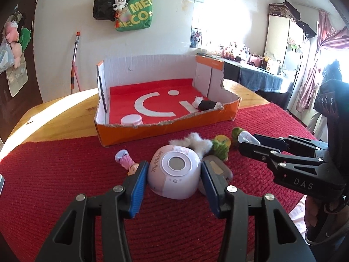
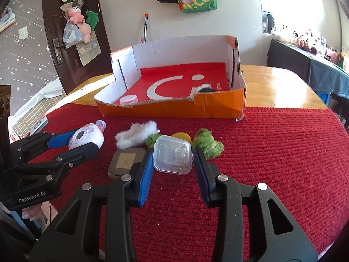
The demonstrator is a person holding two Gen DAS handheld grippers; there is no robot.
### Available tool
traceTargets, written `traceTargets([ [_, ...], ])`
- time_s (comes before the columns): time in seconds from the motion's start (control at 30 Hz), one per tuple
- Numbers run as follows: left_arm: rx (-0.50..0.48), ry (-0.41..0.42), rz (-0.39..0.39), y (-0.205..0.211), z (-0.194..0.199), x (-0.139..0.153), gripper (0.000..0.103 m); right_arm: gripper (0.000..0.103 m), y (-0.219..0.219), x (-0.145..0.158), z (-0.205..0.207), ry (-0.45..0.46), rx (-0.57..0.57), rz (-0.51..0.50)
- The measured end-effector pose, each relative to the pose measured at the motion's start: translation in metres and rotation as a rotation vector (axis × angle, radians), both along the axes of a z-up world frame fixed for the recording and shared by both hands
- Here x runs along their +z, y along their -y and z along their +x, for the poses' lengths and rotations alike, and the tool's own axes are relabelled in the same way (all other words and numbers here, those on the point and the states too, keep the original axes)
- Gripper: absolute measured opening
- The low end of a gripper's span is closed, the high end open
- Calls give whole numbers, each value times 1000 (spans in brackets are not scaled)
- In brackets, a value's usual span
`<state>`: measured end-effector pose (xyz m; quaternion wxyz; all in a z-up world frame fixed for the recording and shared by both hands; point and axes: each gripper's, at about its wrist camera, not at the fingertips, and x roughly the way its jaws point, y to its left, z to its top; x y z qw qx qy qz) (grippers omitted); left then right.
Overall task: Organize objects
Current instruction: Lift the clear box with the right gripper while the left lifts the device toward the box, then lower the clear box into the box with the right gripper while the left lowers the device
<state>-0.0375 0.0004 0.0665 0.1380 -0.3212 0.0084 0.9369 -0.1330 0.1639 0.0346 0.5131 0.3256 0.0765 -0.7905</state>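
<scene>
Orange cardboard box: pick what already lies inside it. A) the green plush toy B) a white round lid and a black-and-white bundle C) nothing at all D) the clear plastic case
B: inside the orange cardboard box a white round lid lies at the front corner and a black-and-white bundle at the far side.

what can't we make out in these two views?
- Dark item in the box: right wrist view, mostly behind the box's torn front wall.
- Contents of the clear plastic case: right wrist view, too small and glary.
- Grey flat gadget: left wrist view, partly behind the left gripper's finger and the pink speaker.
- Mirror: left wrist view, washed out by glare.
</scene>
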Motion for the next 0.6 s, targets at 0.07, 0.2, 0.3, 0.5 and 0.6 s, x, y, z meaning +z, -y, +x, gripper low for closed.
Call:
traceTargets([
  [0.07,-8,-5,16,1,-4,8,51,35,0,8,0,-15,8,-13],
  [0.2,-30,7,34,0,-25,23,51,35,7,27,-6,-46,31,-29],
  [0.3,-52,21,32,-2,-42,30,51,35,18,39,-14,-60,62,-28],
  [0.5,-99,82,-1,-8,-85,36,51,35,52,51,-38,-75,133,33],
  [0.6,-130,116,-30,-11,-104,34,51,35,74,50,-51,-75,173,91],
])
